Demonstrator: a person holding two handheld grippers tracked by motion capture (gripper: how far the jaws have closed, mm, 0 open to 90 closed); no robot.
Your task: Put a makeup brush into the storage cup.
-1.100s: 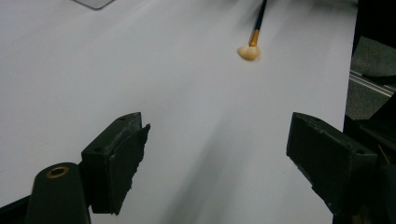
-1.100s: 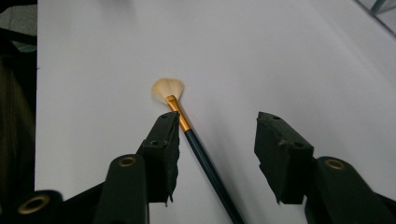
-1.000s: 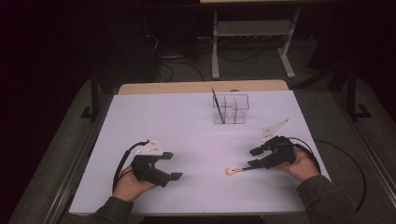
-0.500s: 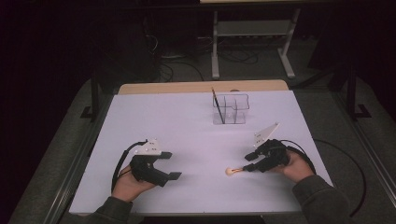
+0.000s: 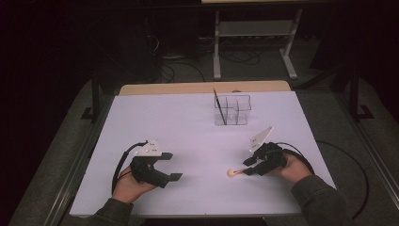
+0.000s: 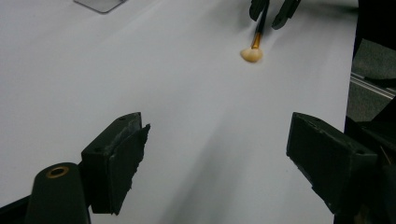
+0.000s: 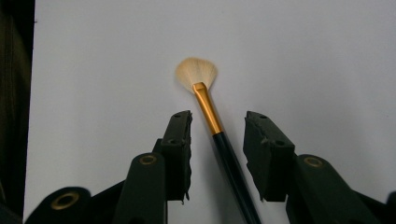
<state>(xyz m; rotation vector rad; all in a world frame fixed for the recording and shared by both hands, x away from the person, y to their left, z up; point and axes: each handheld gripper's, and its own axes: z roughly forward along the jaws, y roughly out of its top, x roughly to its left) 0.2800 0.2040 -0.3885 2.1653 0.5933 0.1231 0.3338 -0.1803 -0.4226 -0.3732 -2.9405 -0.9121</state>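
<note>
A fan brush [image 7: 211, 120] lies flat on the white counter [image 5: 188, 127], near its front edge and to the person's right of centre. It has a pale, spread bristle head, a gold ferrule and a dark handle. In the right claw view the handle runs back between the two black jaws of the right claw [image 7: 216, 135], which stand apart on either side of it with a gap of white counter showing on each side, so they straddle the brush without pinching it. In the high view the bristle head [image 5: 230, 173] pokes out just beyond the right claw [image 5: 251, 165], pointing toward the middle of the counter, and the right hand [image 5: 287, 165] grips the tool from behind, its grey three-cornered plate tilted up.

The left claw [image 5: 170, 165] is well apart from the brush, held low over the front left part of the counter by the left hand [image 5: 129, 186]. Its jaws gape wide in the left claw view, with bare counter between them [image 6: 215, 154], and the brush [image 6: 252, 51] shows far ahead.

Toward the back of the counter stands a clear divided organiser [image 5: 232, 110], with a thin dark stick [image 5: 219, 106] leaning upright in its left compartment
</note>
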